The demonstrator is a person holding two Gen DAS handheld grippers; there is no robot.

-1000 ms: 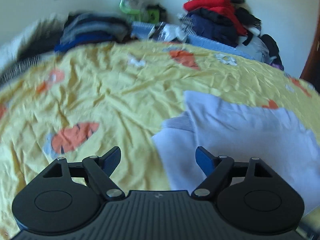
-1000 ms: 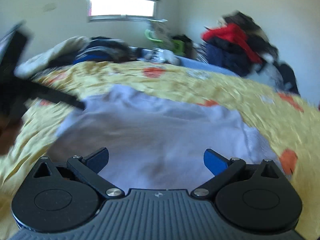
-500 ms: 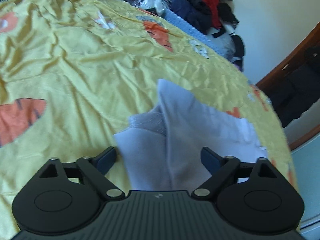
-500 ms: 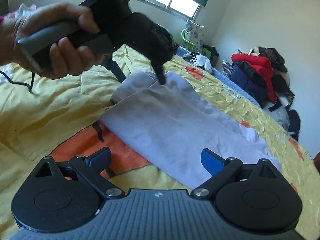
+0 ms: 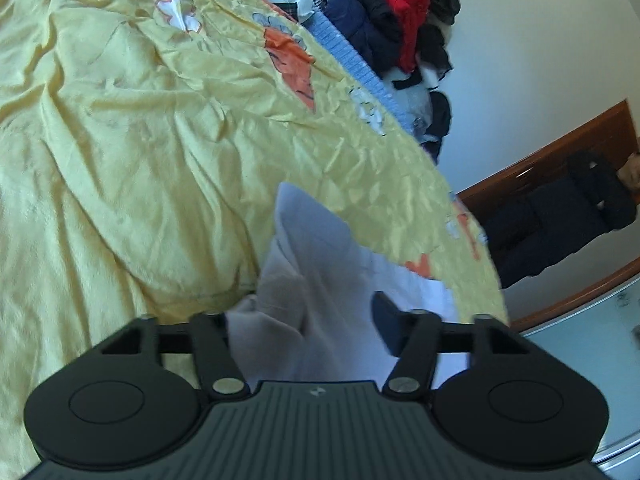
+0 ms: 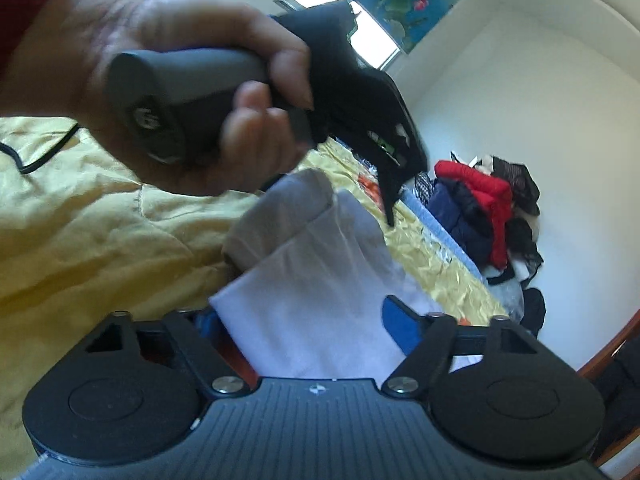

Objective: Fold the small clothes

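A pale lavender garment (image 5: 316, 280) lies on the yellow bedspread (image 5: 140, 152). In the left wrist view my left gripper (image 5: 306, 324) is open, with a bunched edge of the garment between its fingers. In the right wrist view my right gripper (image 6: 298, 326) is open astride the garment's (image 6: 316, 280) near edge. The cloth hides its left fingertip. The left gripper (image 6: 390, 216) shows there too, held in a hand (image 6: 168, 92), its tip at the garment's far end.
A pile of red, navy and black clothes (image 5: 396, 20) sits at the far end of the bed, also in the right wrist view (image 6: 484, 216). A wooden door frame (image 5: 560, 144) stands right. A black cable (image 6: 36, 156) lies on the bedspread.
Both grippers have dropped down and closed in on the garment. Its edge now lies between each pair of fingers. The left hand fills more of the right wrist view.
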